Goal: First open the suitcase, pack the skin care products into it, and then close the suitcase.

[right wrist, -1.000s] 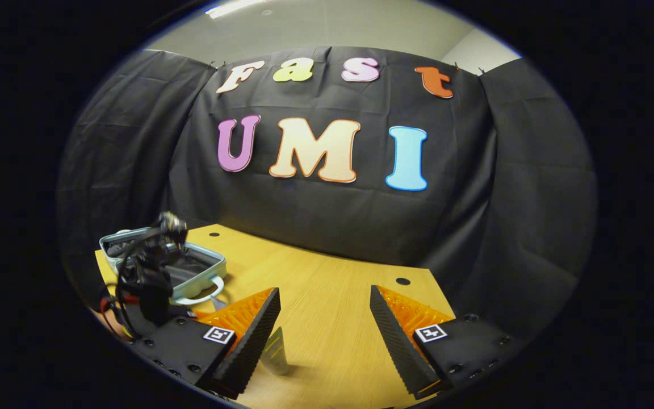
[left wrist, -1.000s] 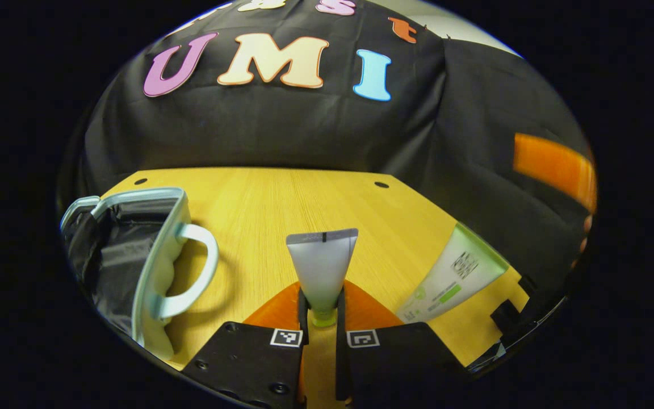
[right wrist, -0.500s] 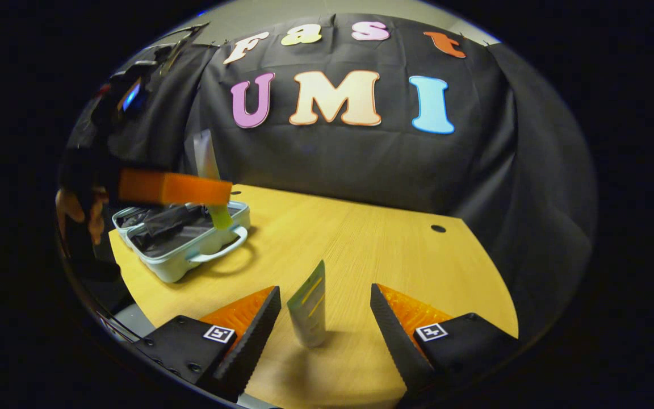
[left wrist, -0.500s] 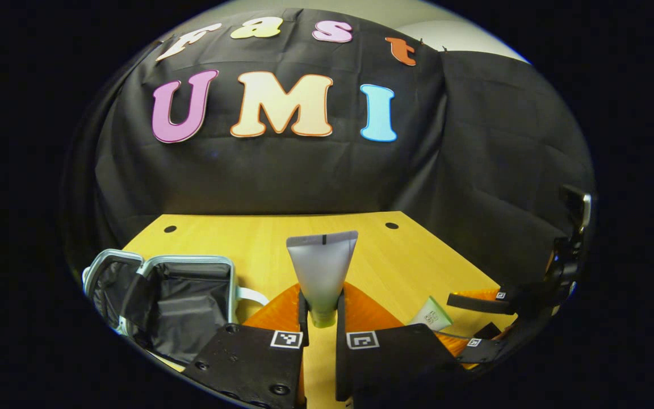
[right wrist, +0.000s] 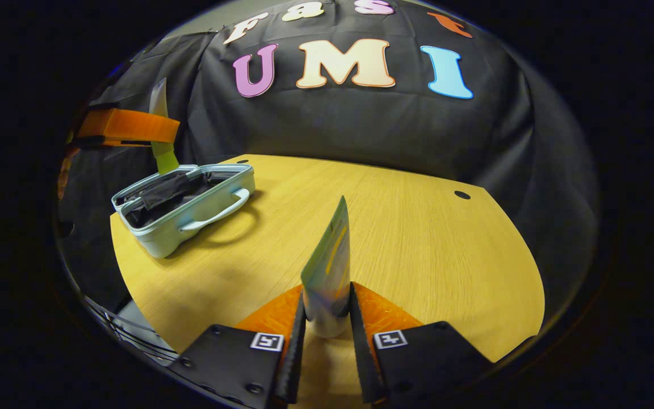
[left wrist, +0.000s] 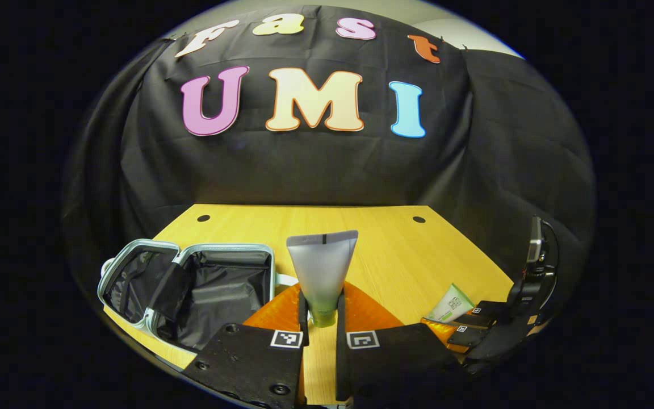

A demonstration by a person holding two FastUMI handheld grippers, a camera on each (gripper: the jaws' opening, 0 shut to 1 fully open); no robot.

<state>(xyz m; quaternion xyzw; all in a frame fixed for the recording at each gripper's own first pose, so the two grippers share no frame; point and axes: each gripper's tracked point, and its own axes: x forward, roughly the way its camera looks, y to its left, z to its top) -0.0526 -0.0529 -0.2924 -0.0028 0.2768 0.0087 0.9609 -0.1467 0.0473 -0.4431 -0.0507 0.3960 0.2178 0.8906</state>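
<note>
Suitcase: I judge the opening step done. The suitcase [left wrist: 191,289] lies open on the table [left wrist: 401,250] at the lower left of the left gripper view, its dark lining exposed, and I see no products inside it.
Left gripper: my left gripper [left wrist: 321,324] is closed on a grey tube [left wrist: 321,267], both fingers pressing near its cap end, crimped end pointing up. In the right gripper view I see that tube raised above the suitcase at the upper left of the frame.
Right gripper: my right gripper [right wrist: 327,326] is closed around a white and green tube [right wrist: 327,272] at bottom centre of its view, held by the lower end, well apart from the suitcase.
Packing: not yet done; both tubes are in hand and neither is in the case.
Left to do: place both tubes in the suitcase, then fold the lid shut.
Other products: I cannot tell whether more remain.
</note>
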